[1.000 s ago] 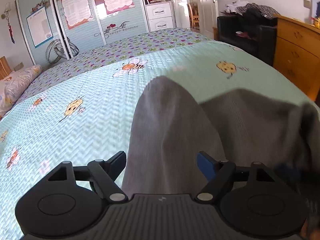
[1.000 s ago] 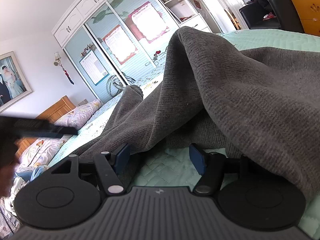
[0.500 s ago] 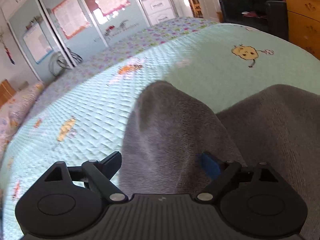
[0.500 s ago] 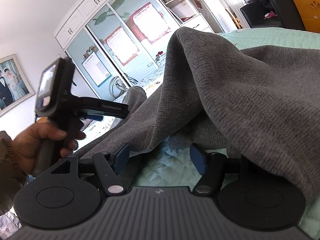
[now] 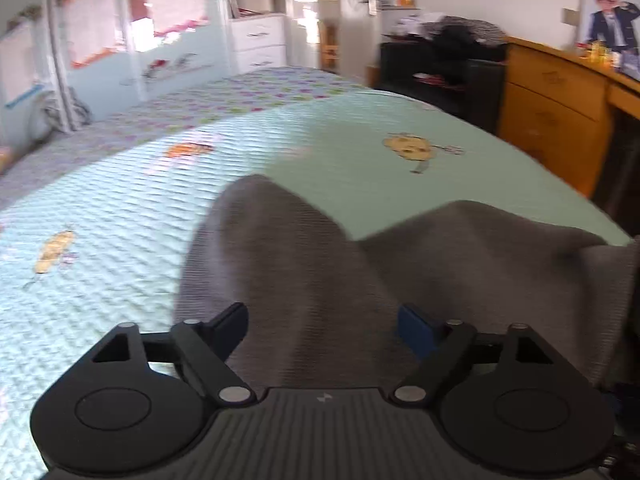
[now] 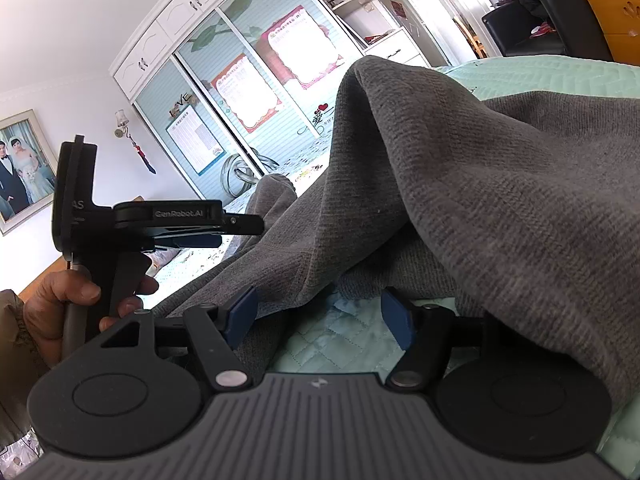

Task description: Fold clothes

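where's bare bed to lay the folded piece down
Free: mint quilt left of the grey garment, and beyond it toward the floral sheet. Crowded: the near right edge, where the garment bunches over the right gripper.

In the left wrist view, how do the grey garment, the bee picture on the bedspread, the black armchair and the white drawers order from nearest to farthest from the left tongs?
1. Grey garment: directly at the left tongs, between the open jaws.
2. Bee picture: on the bedspread, ahead and right.
3. Black armchair: beyond the bed's right edge.
4. White drawers: far wall, centre-left; close to the armchair in depth, so this order is uncertain.
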Available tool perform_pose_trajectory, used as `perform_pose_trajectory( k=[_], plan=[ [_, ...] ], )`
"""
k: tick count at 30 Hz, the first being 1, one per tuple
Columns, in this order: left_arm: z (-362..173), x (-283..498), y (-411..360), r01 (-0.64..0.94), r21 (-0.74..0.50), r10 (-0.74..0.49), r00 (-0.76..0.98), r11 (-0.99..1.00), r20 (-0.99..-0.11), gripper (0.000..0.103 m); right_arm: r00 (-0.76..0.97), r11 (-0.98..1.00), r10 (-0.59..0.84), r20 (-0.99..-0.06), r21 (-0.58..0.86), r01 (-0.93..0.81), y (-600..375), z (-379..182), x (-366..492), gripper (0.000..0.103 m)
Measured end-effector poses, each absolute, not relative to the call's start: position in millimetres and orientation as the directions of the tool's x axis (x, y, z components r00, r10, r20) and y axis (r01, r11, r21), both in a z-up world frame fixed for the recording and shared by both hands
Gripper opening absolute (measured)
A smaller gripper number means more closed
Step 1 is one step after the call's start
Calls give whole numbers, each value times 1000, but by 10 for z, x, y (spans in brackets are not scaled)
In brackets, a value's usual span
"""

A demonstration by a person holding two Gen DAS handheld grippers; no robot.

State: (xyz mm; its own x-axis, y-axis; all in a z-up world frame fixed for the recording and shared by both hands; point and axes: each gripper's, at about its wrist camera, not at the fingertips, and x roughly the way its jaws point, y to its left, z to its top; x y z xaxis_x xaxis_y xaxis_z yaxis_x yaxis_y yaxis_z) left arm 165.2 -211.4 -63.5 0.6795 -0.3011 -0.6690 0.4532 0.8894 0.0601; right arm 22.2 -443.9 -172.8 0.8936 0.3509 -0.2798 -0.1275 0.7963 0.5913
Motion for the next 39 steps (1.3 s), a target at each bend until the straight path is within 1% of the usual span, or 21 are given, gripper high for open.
perform_pose_trajectory(
  k=[7, 9, 10, 11, 12, 13, 14, 18, 21, 22, 24, 26, 27, 30, 32, 34, 36, 38, 39],
  plan=[
    [-854, 1875, -2340, 423, 99, -213, 629, 901, -747, 90, 894, 798, 350, -280, 590, -127, -4441, -1725, 218, 70],
    [-916, 1931, -2408, 421, 111, -182, 597, 900, -782, 81, 894, 797, 350, -280, 591, -127, -4440, -1721, 223, 70],
    [-938, 1946, -2438, 421, 116, -170, 582, 899, -795, 69, 894, 796, 350, -279, 591, -128, -4440, -1716, 229, 70],
    [-924, 1933, -2451, 420, 111, -173, 581, 901, -795, 52, 894, 796, 351, -279, 592, -128, -4441, -1712, 234, 70],
    [-885, 1897, -2449, 415, 108, -177, 591, 904, -787, 42, 894, 796, 351, -278, 592, -128, -4441, -1713, 234, 70],
    [-846, 1862, -2447, 409, 106, -181, 601, 906, -779, 27, 894, 795, 351, -278, 593, -128, -4441, -1714, 234, 70],
    [-802, 1818, -2439, 403, 107, -182, 614, 909, -768, 23, 894, 795, 351, -277, 593, -128, -4440, -1715, 232, 70],
    [-532, 1499, -2264, 345, 147, -162, 724, 927, -671, 19, 894, 792, 353, -274, 597, -129, -4439, -1720, 225, 70],
    [-255, 1169, -1972, 279, 125, -152, 786, 952, -600, 17, 894, 790, 355, -274, 600, -130, -4437, -1722, 223, 70],
    [-183, 1044, -1870, 261, 115, -145, 794, 959, -590, 13, 894, 789, 355, -273, 601, -130, -4435, -1722, 223, 70],
    [-87, 780, -1657, 232, 82, -141, 796, 969, -589, 12, 894, 788, 356, -273, 602, -130, -4435, -1722, 220, 70],
    [-95, 486, -1473, 229, 73, -139, 782, 971, -608, 5, 893, 788, 357, -273, 602, -130, -4434, -1722, 217, 70],
    [-126, 350, -1401, 231, 72, -137, 771, 970, -622, 4, 893, 788, 356, -274, 602, -129, -4430, -1721, 216, 70],
    [-329, 19, -1210, 250, 24, -156, 671, 968, -725, 3, 893, 790, 355, -277, 599, -128, -4421, -1715, 211, 70],
    [-488, -126, -1154, 265, 6, -163, 610, 964, -775, 3, 892, 791, 355, -279, 599, -127, -4421, -1710, 206, 70],
    [-527, -255, -1100, 262, 24, -149, 620, 965, -770, 3, 892, 788, 358, -278, 602, -129, -4423, -1705, 194, 70],
    [-451, -245, -1049, 250, 0, -165, 640, 968, -750, 6, 891, 785, 362, -276, 605, -131, -4429, -1703, 181, 70],
    [-343, -172, -973, 214, -13, -158, 678, 977, -718, 22, 890, 785, 362, -277, 605, -131, -4427, -1696, 178, 70],
    [-306, -136, -930, 189, -16, -146, 704, 982, -695, 28, 890, 786, 362, -278, 604, -131, -4423, -1693, 181, 70]
  ],
)
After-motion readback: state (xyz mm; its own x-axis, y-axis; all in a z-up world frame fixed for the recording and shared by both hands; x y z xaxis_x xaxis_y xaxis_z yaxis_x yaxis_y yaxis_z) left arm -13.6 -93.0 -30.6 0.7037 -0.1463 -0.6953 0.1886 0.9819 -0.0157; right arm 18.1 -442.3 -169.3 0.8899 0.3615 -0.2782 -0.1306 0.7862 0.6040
